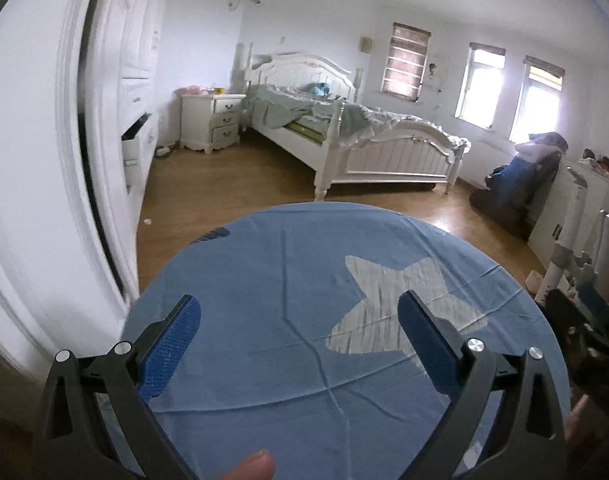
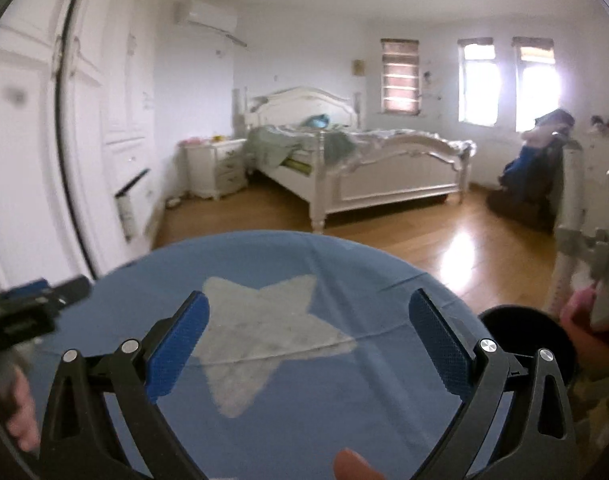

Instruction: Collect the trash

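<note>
a round table (image 1: pixel 264 420) is covered by a blue cloth (image 1: pixel 264 280) with a pale grey star (image 1: pixel 404 300) printed at about 2 o'clock of its centre. creases are seen across the cloth. a wooden floor (image 1: pixel 244 184) is seen beyond, at 12 o'clock, with a small white object (image 1: pixel 147 222) lying on it at 10 o'clock.

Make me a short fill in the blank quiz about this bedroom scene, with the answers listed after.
1. The blue cloth on the round table carries a grey shape, a ____.
2. Both the left claw and the right claw are ____, holding nothing.
3. The bed has a frame coloured ____.
4. The floor is made of ____.

Answers: star; open; white; wood
</note>
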{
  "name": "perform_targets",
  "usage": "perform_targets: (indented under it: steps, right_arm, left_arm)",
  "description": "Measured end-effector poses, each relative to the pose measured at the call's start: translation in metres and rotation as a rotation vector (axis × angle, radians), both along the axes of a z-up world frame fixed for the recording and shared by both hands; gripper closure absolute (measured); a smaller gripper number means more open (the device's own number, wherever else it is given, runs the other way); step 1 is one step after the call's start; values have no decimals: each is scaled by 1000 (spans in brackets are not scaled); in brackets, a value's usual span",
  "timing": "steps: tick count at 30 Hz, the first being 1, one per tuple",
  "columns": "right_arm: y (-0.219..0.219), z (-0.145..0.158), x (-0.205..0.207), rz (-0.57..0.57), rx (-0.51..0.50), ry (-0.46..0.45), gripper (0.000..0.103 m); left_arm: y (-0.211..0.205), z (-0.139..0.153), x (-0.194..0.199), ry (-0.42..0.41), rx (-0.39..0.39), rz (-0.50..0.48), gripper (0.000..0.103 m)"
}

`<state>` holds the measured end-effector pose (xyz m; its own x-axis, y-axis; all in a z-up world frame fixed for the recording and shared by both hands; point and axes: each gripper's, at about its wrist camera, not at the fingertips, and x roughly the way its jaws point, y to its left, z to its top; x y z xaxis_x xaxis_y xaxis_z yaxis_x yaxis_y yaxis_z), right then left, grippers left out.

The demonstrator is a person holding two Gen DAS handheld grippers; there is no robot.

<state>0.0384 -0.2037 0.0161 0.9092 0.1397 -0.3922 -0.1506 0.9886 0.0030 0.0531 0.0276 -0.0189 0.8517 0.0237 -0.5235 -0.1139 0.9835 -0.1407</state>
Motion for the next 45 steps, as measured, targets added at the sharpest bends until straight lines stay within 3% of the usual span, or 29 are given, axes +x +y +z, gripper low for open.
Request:
perform_targets:
  steps: [7, 13, 18, 45]
  right_arm:
    - [-21, -17, -1, -49, 42, -24, 5]
    - [-28, -14, -4, -41, 95, -51, 5]
    - [-37, -17, -2, -49, 162, -5, 5]
    - [-38, -13, -9, -47, 143, -39, 5]
  left_arm:
    - [-11, -11, 9, 4, 54, -29, 5]
    - [-10, -15, 8, 7, 34, -42, 5]
    - [-17, -19, 8, 24, 31, -53, 5]
    - [-14, -20, 12, 31, 23, -53, 5]
